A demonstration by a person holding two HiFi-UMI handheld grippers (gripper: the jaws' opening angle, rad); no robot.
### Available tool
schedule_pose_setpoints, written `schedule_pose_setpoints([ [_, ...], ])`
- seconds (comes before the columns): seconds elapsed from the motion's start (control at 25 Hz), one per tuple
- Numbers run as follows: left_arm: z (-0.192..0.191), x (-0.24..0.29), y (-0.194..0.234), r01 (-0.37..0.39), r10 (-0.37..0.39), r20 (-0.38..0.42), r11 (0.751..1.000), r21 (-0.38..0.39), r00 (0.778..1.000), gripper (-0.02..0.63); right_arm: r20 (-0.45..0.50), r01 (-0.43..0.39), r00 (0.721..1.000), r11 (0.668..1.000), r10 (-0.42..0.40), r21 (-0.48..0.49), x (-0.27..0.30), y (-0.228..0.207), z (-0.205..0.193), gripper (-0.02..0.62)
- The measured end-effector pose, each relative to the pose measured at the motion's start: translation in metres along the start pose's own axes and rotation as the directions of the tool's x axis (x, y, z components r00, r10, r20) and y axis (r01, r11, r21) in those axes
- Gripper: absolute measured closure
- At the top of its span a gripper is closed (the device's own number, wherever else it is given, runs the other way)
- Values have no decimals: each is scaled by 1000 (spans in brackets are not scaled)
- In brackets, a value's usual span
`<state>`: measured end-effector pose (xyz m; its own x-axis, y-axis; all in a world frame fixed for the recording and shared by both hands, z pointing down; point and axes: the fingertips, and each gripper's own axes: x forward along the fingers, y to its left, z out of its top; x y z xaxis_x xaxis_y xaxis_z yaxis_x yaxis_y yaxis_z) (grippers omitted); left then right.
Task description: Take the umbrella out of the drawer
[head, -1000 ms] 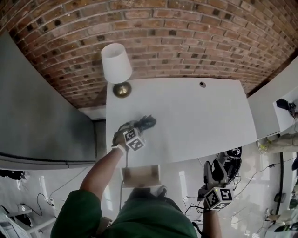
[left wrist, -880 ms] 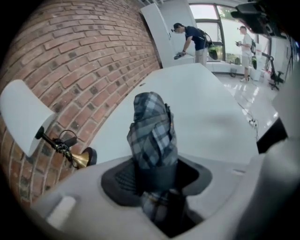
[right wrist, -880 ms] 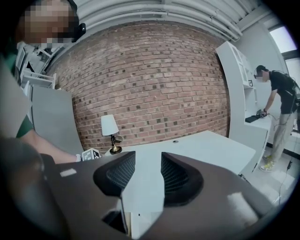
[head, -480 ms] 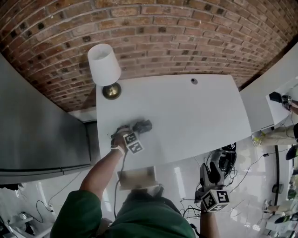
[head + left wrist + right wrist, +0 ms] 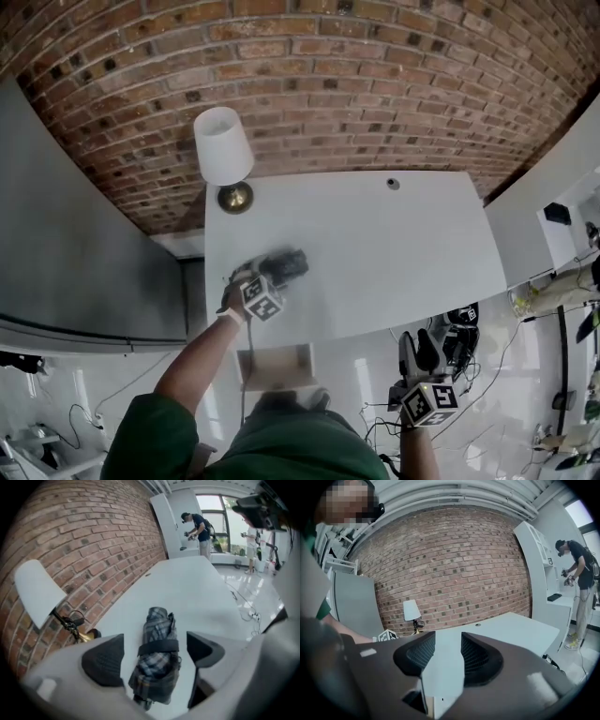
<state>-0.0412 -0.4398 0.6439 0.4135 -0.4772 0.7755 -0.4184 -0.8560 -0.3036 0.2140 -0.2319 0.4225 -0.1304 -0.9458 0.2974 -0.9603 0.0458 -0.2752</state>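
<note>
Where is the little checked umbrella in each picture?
Head view: the umbrella lies left of middle on the white desk.
Left gripper view: bottom middle, between the left tongs, which have just been opening, touching neither jaw.
Right gripper view: not in it.
Shared landmark: the white-shaded lamp.

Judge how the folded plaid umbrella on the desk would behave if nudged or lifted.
The umbrella looks roughly cylindrical, so a sideways nudge might roll it. Its fabric bulges loosely around the strap, so it probably gives when squeezed, yet lifts as one bundle.
</note>
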Motion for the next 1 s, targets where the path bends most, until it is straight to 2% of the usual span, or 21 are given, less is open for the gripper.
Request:
schedule_pose_setpoints([
  [0.16,43,-63,18,-88,100,152,993,-80,983,206,34,-42,999,999,42,-8,-1,0,14,425],
  [0.32,87,-131,31,-141,191,298,973,-180,935,260,84,-69,994,997,71,-31,-2,-3,35,425],
  [0.44,123,-184,31,-146,239,411,959,-244,880,345,124,-50,990,994,62,-93,-6,-7,55,425],
  [0.56,161,-239,25,-183,298,513,947,-264,805,419,183,-34,981,984,67,-175,-13,-4,78,439],
  [0.72,199,-298,8,-216,366,605,927,-307,708,474,237,-45,966,970,104,-241,-24,6,105,449],
  [0.8,212,-320,1,-219,390,629,917,-334,673,494,253,-51,960,965,119,-259,-29,8,116,456],
  [0.92,225,-341,-8,-213,414,650,905,-368,638,532,289,-52,948,958,136,-282,-37,9,133,517],
  [1.0,229,-353,-11,-209,434,662,895,-393,611,575,317,-41,938,956,138,-291,-43,8,145,531],
])
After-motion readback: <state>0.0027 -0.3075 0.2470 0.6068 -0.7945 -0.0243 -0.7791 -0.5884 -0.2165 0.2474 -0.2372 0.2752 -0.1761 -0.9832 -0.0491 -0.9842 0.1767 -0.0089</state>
